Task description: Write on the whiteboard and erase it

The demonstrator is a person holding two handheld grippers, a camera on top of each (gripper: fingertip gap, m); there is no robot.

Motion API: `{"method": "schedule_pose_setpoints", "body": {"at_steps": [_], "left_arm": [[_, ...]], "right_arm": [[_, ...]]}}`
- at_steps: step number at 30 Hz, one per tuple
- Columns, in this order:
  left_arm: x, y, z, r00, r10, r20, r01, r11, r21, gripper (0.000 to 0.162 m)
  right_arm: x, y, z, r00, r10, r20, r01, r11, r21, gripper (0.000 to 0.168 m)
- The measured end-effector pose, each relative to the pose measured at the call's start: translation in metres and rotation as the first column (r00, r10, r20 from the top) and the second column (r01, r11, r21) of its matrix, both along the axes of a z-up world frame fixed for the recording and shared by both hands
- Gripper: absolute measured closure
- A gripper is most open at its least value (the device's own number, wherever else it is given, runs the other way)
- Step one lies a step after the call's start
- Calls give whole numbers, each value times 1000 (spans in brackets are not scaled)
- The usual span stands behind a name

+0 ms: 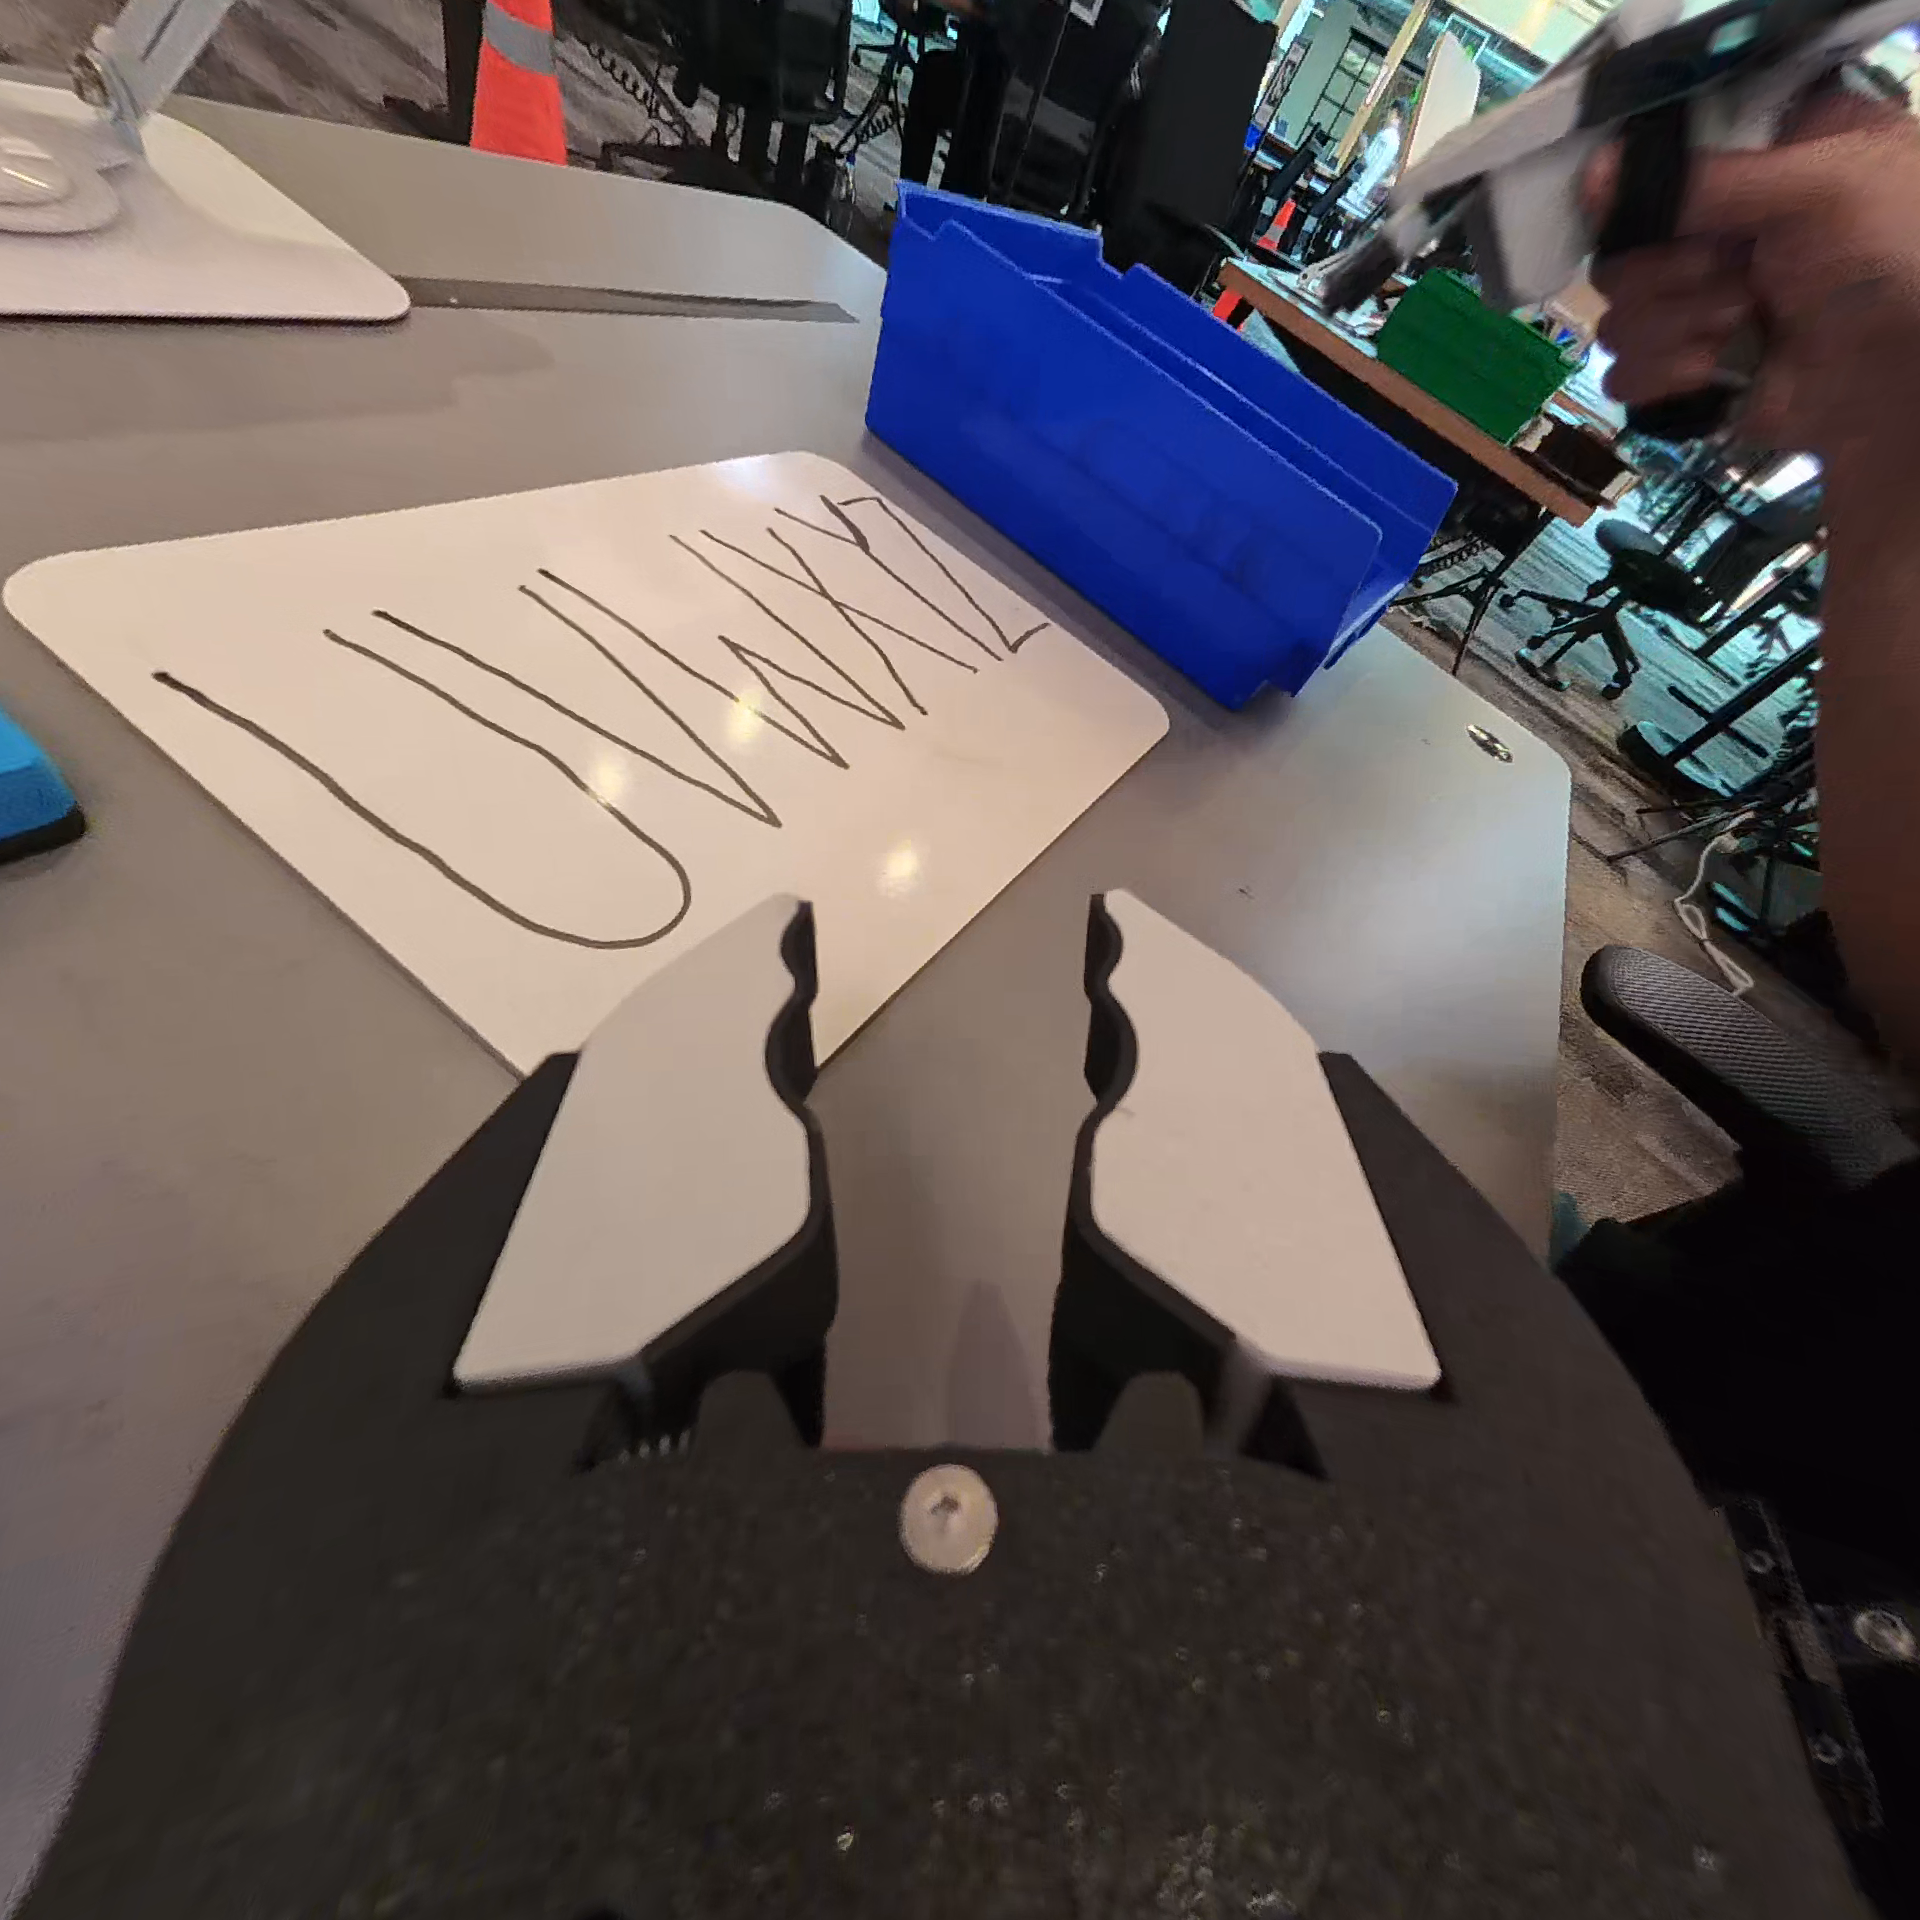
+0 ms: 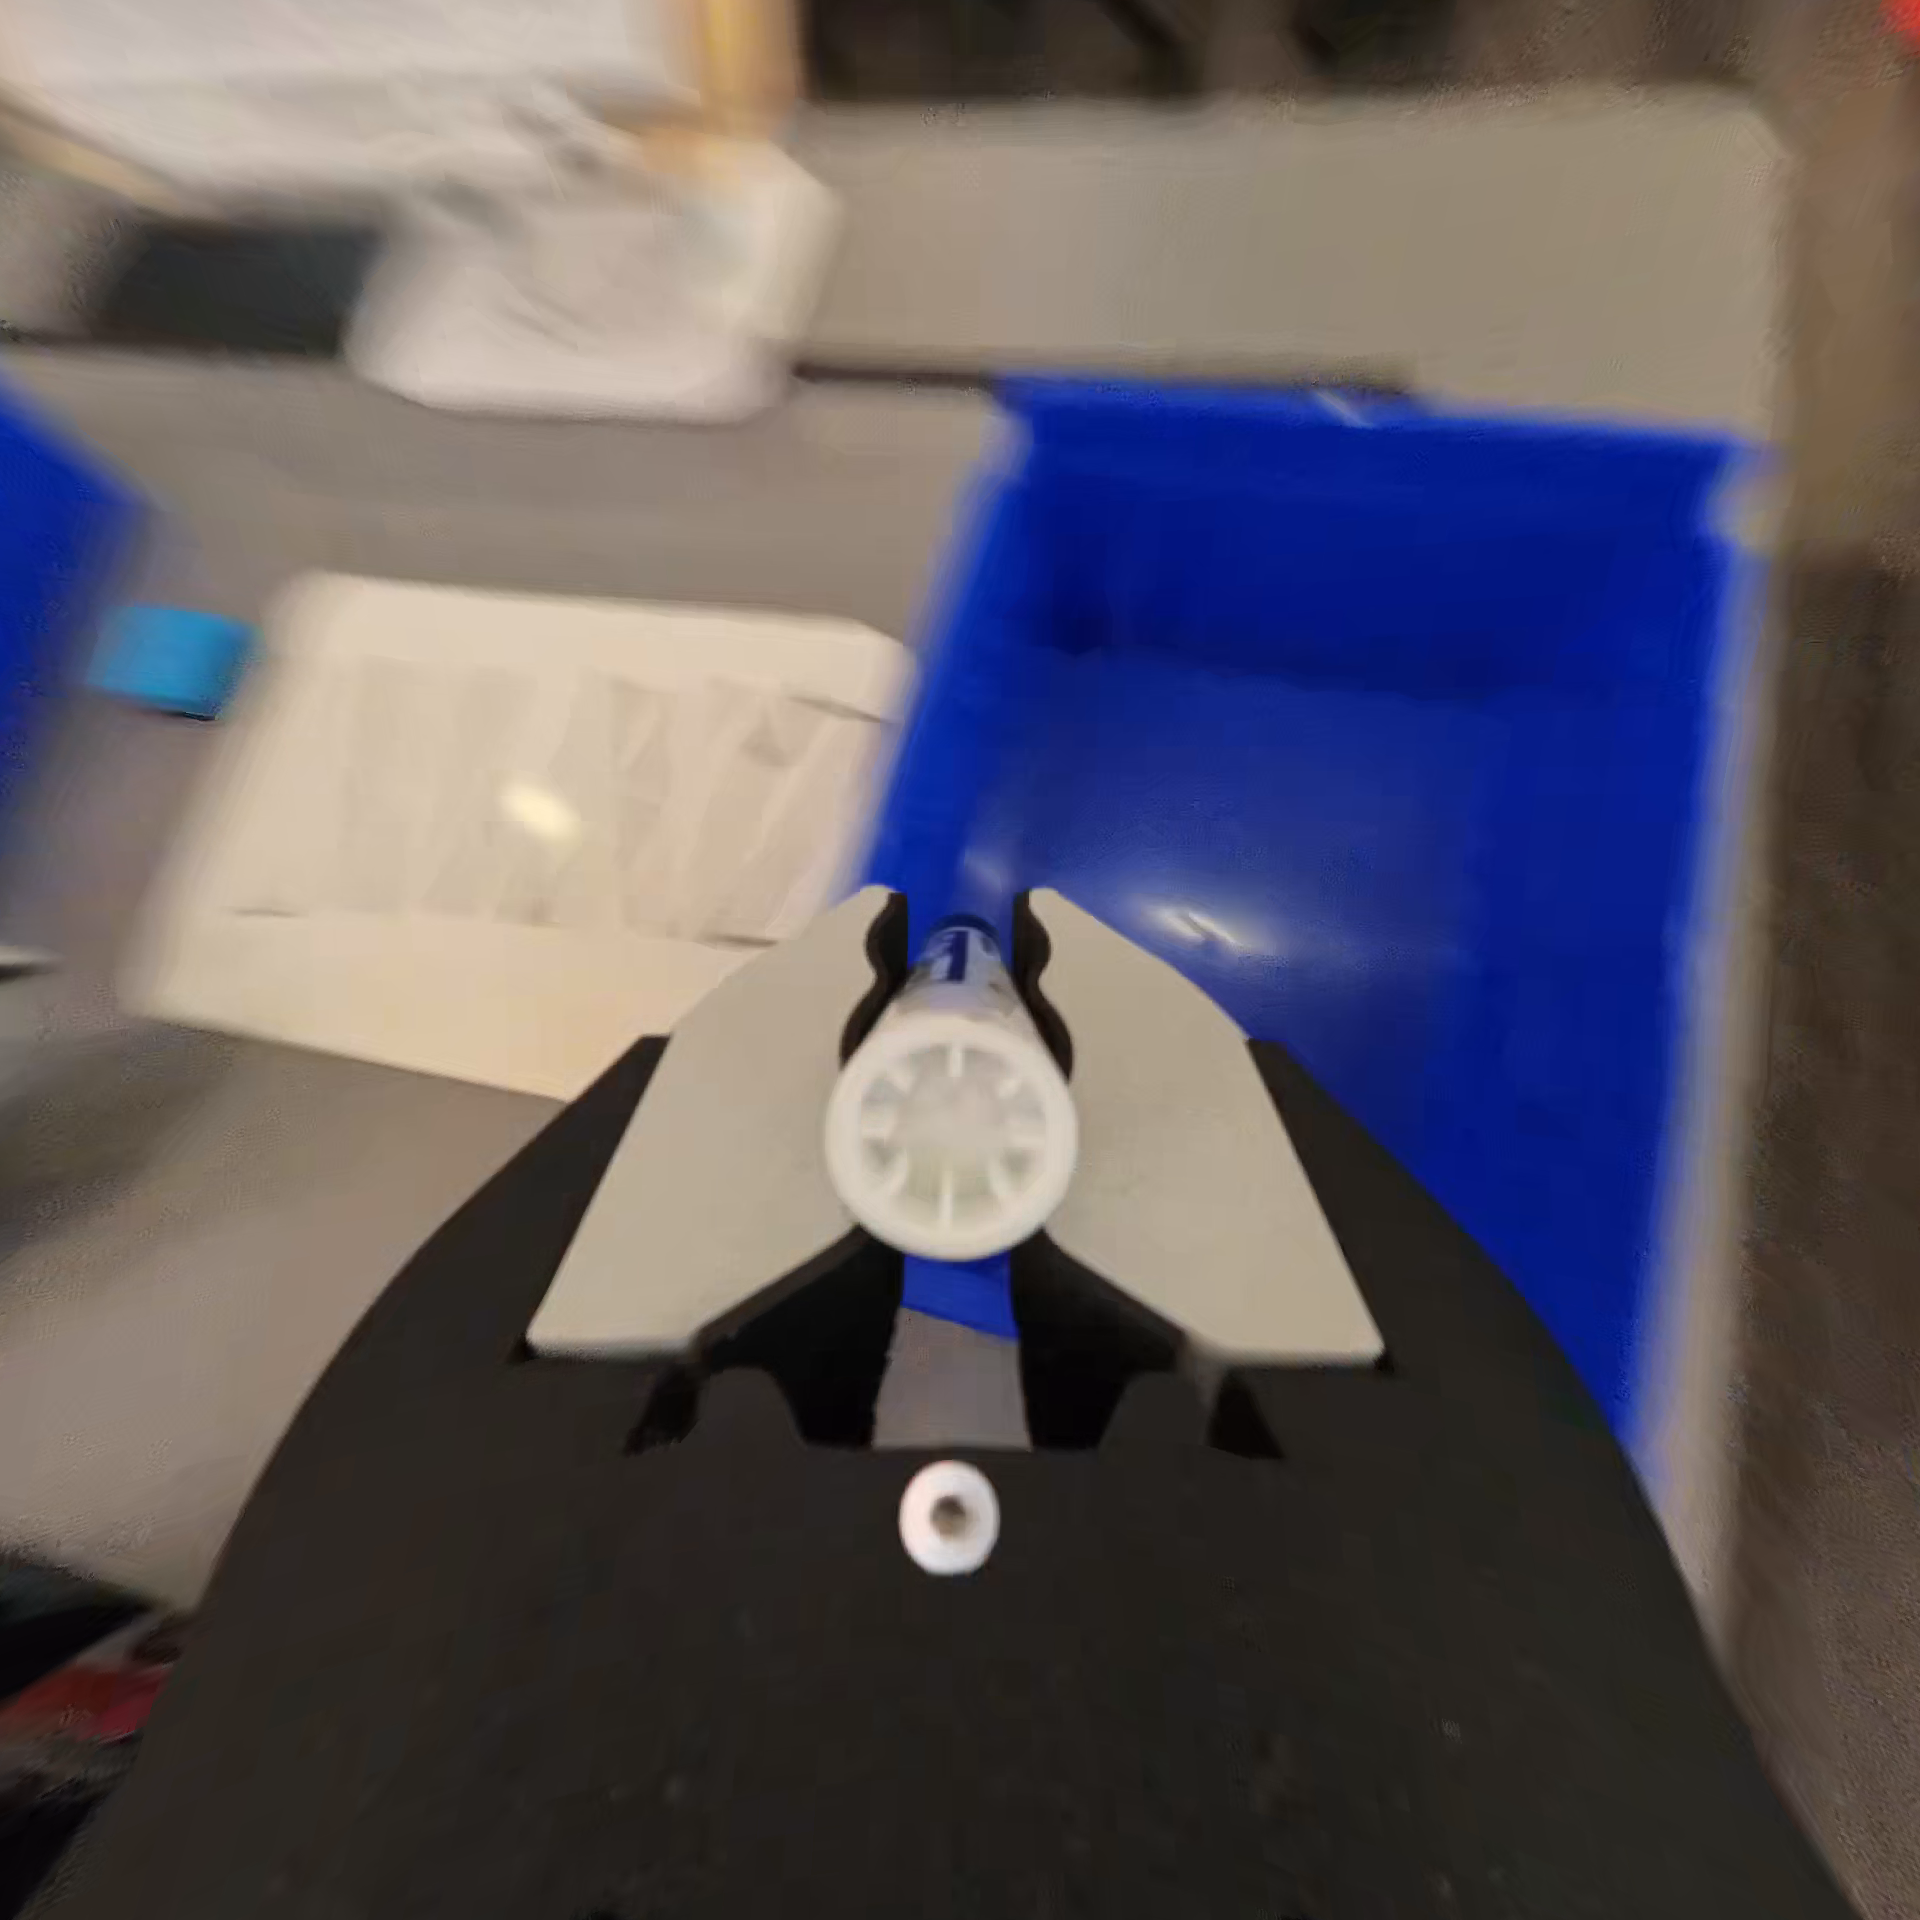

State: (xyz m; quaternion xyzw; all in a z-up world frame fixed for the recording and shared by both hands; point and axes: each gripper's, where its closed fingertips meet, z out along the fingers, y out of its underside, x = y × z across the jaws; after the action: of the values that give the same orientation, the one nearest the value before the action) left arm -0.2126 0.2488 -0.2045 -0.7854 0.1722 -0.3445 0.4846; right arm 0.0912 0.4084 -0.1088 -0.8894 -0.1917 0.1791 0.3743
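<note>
The writing appears done: the whiteboard [image 1: 582,707], flat on the table [image 1: 1299,831] beside the blue bin [image 1: 1122,457], is covered with black marker strokes. The marker [image 2: 951,1127] is clamped between the right gripper [image 2: 961,914] jaws above the bin, probably to be dropped there. The left gripper [image 1: 948,920] is held with jaws apart, empty, near the board's edge. Erasing remains; the eraser [image 1: 31,790] lies untouched left of the board.

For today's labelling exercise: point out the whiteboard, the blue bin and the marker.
whiteboard [image 1: 935,790]: left wrist view, bare right part.
blue bin [image 1: 1101,468]: left wrist view, near side wall.
marker [image 2: 951,1138]: right wrist view, white rear end.
</note>
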Motion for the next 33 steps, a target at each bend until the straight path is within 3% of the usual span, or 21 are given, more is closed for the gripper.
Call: {"method": "schedule_pose_setpoints", "body": {"at_steps": [2, 4, 8, 14, 19, 22, 24, 26, 27, 29, 31, 33], "left_arm": [[5, 0, -2, 999, -25, 26, 25, 999, -25, 113], [10, 0, -2, 997, -40, 59, 42, 998, -45, 113], [19, -4, -2, 996, -69, 61, 72, 996, -55, 113], [25, -6, -12, 995, -98, 21, 100, 992, -81, 113], [22, -5, -11, 997, -80, 1, 79, 995, -68, 112], [18, -2, -13, 998, -56, -19, 54, 996, -64, 112], [14, 0, -15, 999, -29, -41, 27, 997, -66, 112], [5, 6, -19, 997, 30, -78, -36, 997, -68, 113], [-2, 10, -23, 991, 80, -109, -88, 994, -70, 114], [-22, 19, -30, 959, 198, -203, -213, 976, -52, 114], [-43, 24, -39, 907, 300, -295, -326, 944, -44, 115], [-50, 26, -37, 894, 334, -300, -360, 932, -34, 114]], "right_arm": [[50, 25, -54, 976, -56, 210, 112, 958, -265, 148], [68, 32, -103, 960, -6, 280, 148, 860, -488, 148], [88, 46, -153, 910, 29, 413, 248, 760, -601, 148], [93, 62, -177, 894, 18, 447, 306, 705, -640, 148], [94, 70, -178, 912, -33, 409, 296, 742, -601, 148], [90, 75, -168, 931, -50, 363, 264, 777, -571, 130], [80, 82, -133, 941, -82, 329, 227, 873, -431, 128], [52, 77, -75, 961, -99, 259, 145, 975, -167, 127], [26, 66, -46, 979, -62, 197, 67, 998, -17, 125], [-44, 18, -7, 993, 110, 38, -116, 965, 233, 125], [-118, -52, -7, 919, 362, -157, -297, 897, 326, 128], [-175, -119, -35, 773, 541, -331, -472, 839, 271, 123]]}}
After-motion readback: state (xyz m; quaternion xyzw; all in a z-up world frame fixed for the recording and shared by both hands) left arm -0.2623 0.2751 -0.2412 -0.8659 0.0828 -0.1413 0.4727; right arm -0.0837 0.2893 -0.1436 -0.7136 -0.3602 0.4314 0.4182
